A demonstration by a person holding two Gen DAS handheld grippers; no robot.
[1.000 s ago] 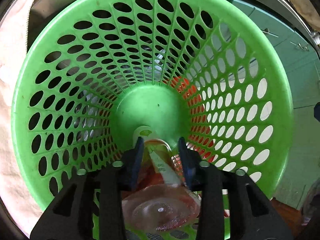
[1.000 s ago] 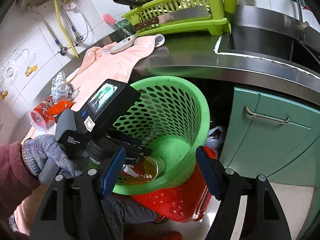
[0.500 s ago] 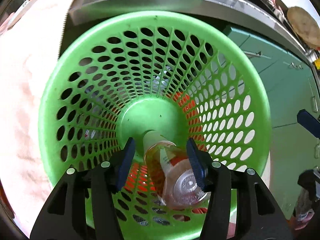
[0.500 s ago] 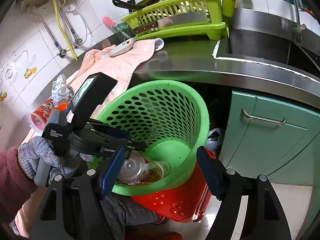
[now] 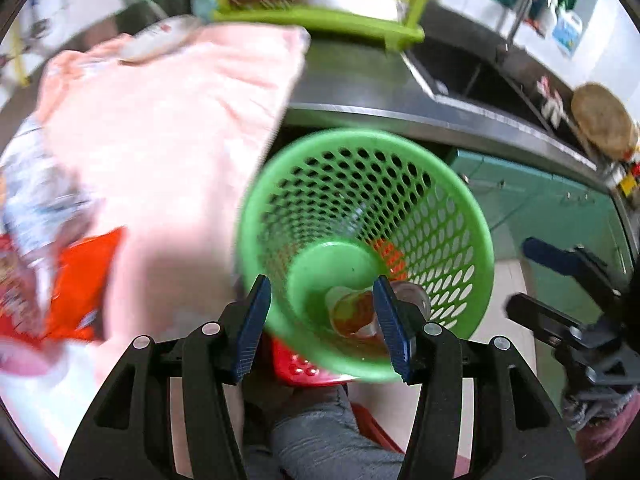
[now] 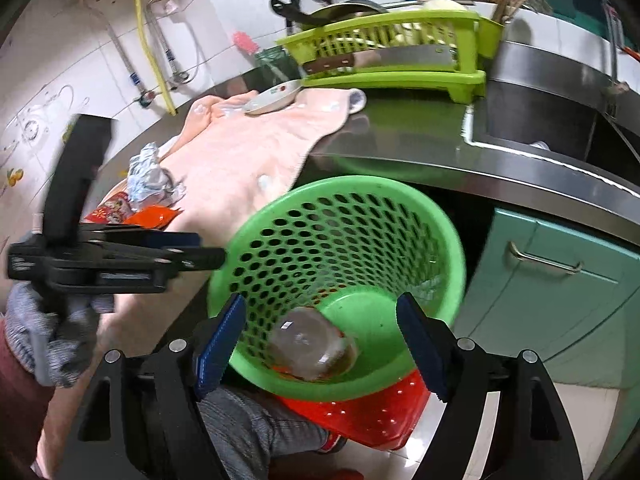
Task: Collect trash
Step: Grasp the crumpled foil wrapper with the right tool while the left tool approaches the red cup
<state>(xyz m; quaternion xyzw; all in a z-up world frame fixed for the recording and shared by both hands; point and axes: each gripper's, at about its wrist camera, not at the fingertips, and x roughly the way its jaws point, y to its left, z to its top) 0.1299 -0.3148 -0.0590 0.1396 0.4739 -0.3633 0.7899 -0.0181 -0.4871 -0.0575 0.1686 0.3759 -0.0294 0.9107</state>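
both hand-held grippers (image 5: 326,326) (image 6: 320,346) open, empty. bottle (image 6: 312,346) binned. next: foil wad (image 6: 150,178), far left on table (image 6: 400,136); light, crushable, pinch mid-bulk.

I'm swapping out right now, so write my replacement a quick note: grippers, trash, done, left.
Left gripper: open and empty, out of the green perforated plastic basket; its jaws opened within the last second.
Right gripper: open, empty, aimed at the basket; jaws have just been opening.
Done: the clear plastic bottle with amber liquid lies at the basket's bottom.
Left: the crumpled silver foil wrapper, the orange snack packet and the red printed paper cup lie on the counter by the pink towel.
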